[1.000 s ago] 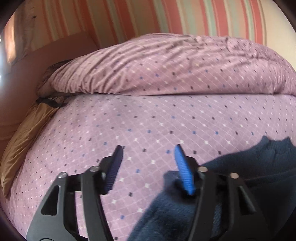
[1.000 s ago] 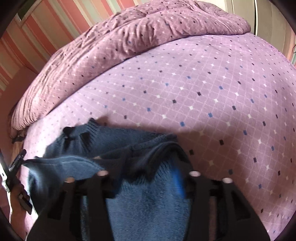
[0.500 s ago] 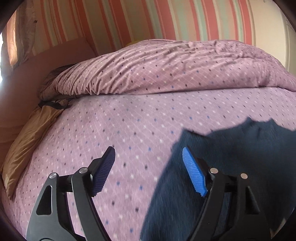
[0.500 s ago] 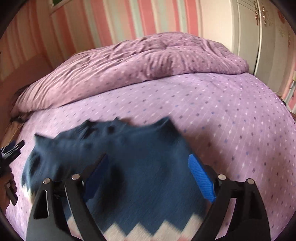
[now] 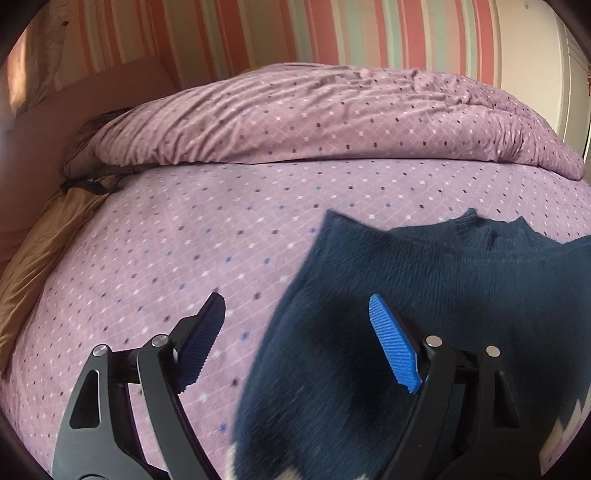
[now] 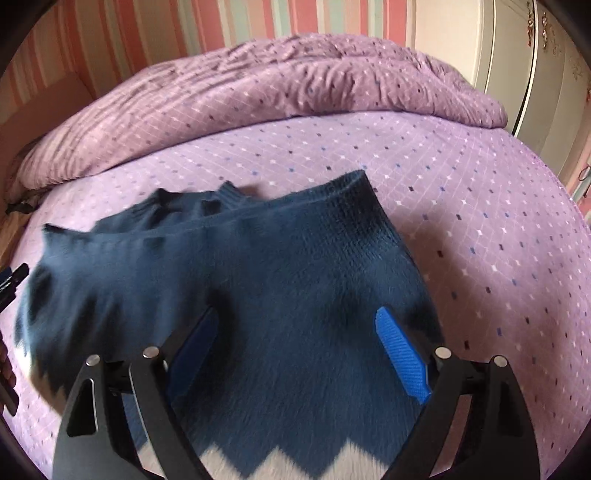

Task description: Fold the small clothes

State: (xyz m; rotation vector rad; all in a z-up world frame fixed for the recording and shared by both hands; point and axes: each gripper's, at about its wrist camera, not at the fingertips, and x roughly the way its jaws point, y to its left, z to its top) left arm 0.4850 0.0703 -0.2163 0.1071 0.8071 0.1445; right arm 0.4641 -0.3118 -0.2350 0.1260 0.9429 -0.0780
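A small navy knitted sweater point(image 6: 280, 280) with a white zigzag band near its hem lies spread on the purple dotted bedsheet point(image 6: 480, 206). It also shows in the left wrist view point(image 5: 424, 280), collar toward the far side. My right gripper point(image 6: 299, 354) is open and empty above the sweater's body. My left gripper point(image 5: 299, 332) is open and empty over the sweater's left edge, with one finger over bare sheet. The left gripper's tip shows at the left edge of the right wrist view point(image 6: 14, 277).
A bunched purple duvet point(image 5: 314, 122) lies across the far side of the bed. A tan pillow or cloth point(image 5: 33, 258) sits at the bed's left edge. A striped wall point(image 5: 295, 33) is behind, and white wardrobe doors point(image 6: 535, 74) stand at the right.
Both grippers let go of the sweater and drew back and up. The sweater dropped from a bunched, lifted state to lying spread on the sheet.
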